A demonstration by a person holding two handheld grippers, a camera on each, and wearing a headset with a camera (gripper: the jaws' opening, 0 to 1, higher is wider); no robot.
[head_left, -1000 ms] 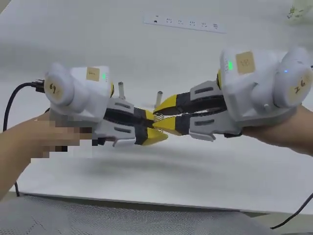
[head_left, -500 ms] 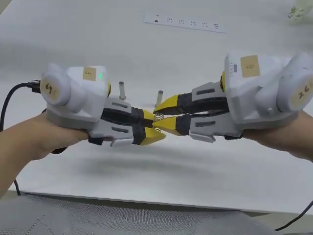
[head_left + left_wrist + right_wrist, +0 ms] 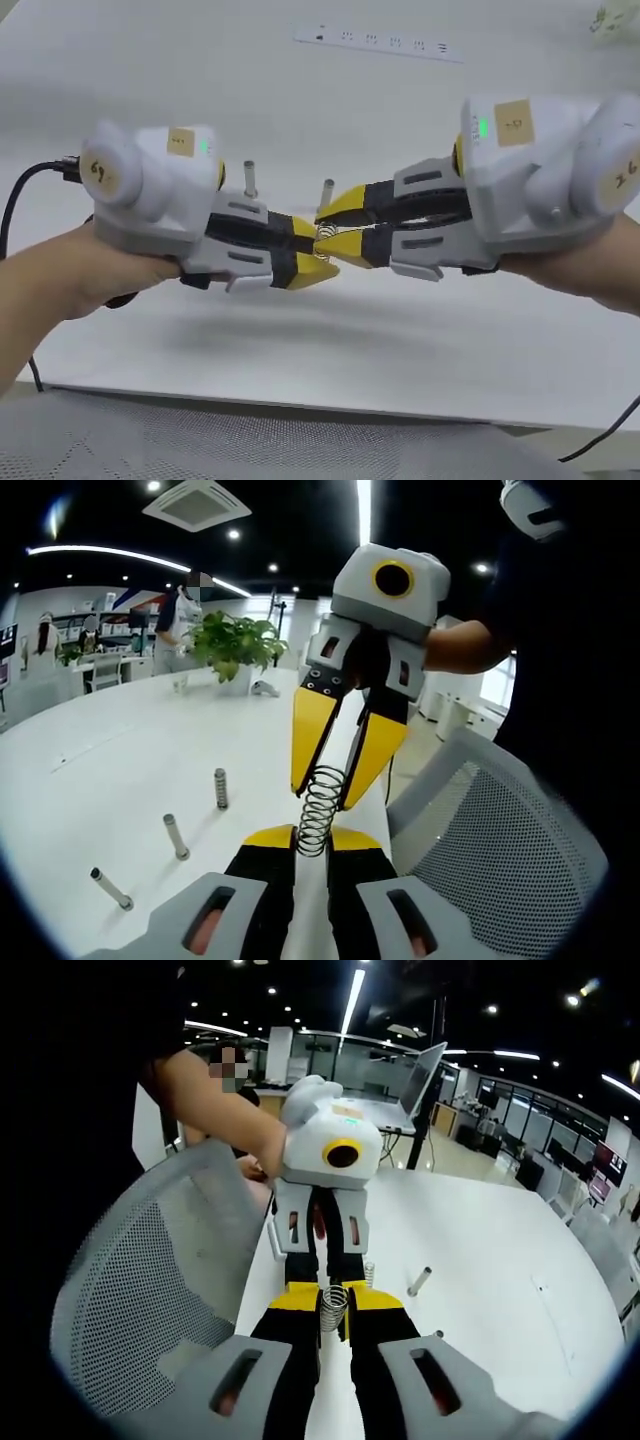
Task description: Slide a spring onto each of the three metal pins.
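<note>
Head view, left gripper (image 3: pixel 315 252): jaws pinch one end of the spring (image 3: pixel 324 238)
Head view, right gripper (image 3: pixel 328 235): tip to tip with the left, jaws closed on the spring's other end
Head view, change: both stay clamped as before, spring unmoved between them
Left gripper view, spring (image 3: pixel 318 815): rises from own jaws into the opposite tips
Left gripper view, pins (image 3: pixel 176 836): three, left of the tips, the farthest carrying a coil (image 3: pixel 221 786)
Right gripper view, spring (image 3: pixel 332 1307): between own tips

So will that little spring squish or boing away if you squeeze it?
Probably squishy: the spring is open wire coils, so it should bend and bounce back. It looks light, a thin thing held between the left gripper and right gripper. Dropped, it might roll, being round.
</note>
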